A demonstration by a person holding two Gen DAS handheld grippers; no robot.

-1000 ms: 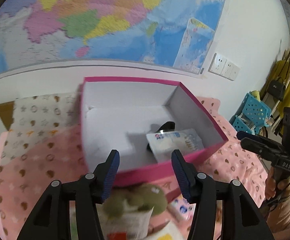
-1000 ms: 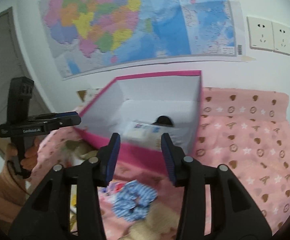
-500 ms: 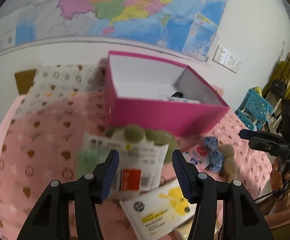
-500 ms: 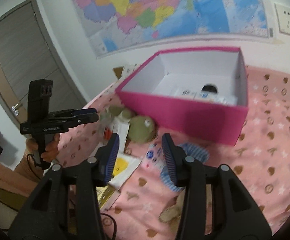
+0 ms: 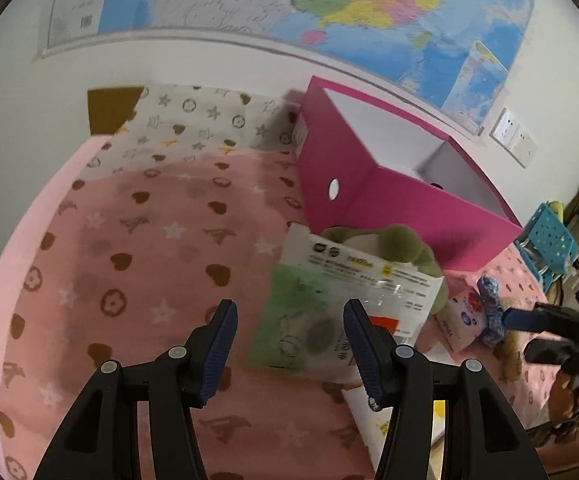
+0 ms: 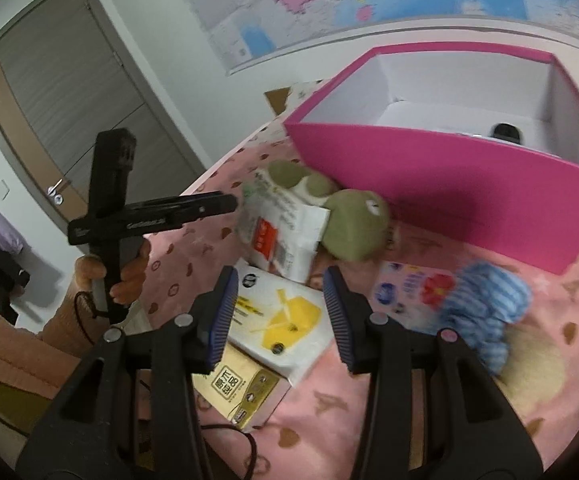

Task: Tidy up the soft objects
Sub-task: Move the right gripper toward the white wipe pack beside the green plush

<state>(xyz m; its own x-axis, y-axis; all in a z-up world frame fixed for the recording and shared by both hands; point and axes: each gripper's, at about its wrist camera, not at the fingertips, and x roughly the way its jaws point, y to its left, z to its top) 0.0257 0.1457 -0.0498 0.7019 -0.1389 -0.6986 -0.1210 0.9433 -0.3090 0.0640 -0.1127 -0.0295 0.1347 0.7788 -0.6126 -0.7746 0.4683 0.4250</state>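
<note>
A pink box (image 5: 401, 208) with a white inside stands on the pink blanket; it also shows in the right wrist view (image 6: 449, 184). In front of it lie a green plush toy (image 6: 353, 224), a white and green packet (image 5: 329, 312), a white and yellow packet (image 6: 285, 320), a small tissue pack (image 6: 405, 292), a blue striped scrunchie (image 6: 489, 312) and a beige plush (image 6: 529, 364). My left gripper (image 5: 289, 352) is open, low over the blanket by the green packet. My right gripper (image 6: 277, 316) is open above the yellow packet. Both are empty.
A yellow carton (image 6: 241, 392) lies at the bed's near edge. A wall map (image 5: 329, 4) hangs behind the box. A door (image 6: 69, 92) is at the left, and blue baskets (image 5: 549, 240) stand at the right.
Both grippers have pulled back from over the box and dropped toward the items in front of it. The left has swung left, the right now faces the packets.
</note>
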